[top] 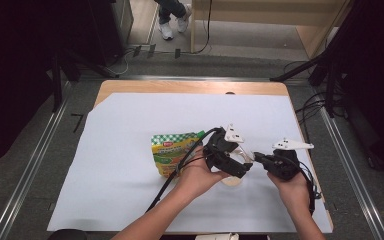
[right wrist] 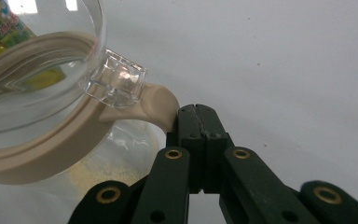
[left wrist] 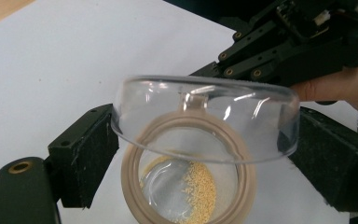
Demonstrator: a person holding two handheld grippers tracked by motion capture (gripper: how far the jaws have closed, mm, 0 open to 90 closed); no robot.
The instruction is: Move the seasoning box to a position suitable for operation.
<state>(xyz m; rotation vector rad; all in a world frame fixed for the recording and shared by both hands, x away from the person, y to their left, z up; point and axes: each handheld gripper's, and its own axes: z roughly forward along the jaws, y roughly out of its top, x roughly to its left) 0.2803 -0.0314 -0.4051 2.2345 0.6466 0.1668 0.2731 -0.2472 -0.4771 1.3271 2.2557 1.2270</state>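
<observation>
A clear jar (top: 233, 180) with a beige rim (left wrist: 135, 186) stands on the white sheet, with yellow grains (left wrist: 199, 187) in its bottom. Its clear domed lid (left wrist: 205, 116) is tilted up off the rim, and my left gripper (left wrist: 209, 161) is shut on it, one black pad on each side. My right gripper (right wrist: 196, 116) is shut on the beige tab (right wrist: 161, 100) that sticks out from the rim (right wrist: 37, 158), beside the lid's clear hinge block (right wrist: 119, 79). In the high view the left gripper (top: 240, 165) and right gripper (top: 260, 159) meet over the jar.
A green and yellow pouch (top: 172, 150) lies flat just left of the jar, with the left gripper's cable across it. The white sheet (top: 130, 125) covers most of the wooden table (top: 180, 86). A person's shoes (top: 174, 22) stand on the floor beyond the far edge.
</observation>
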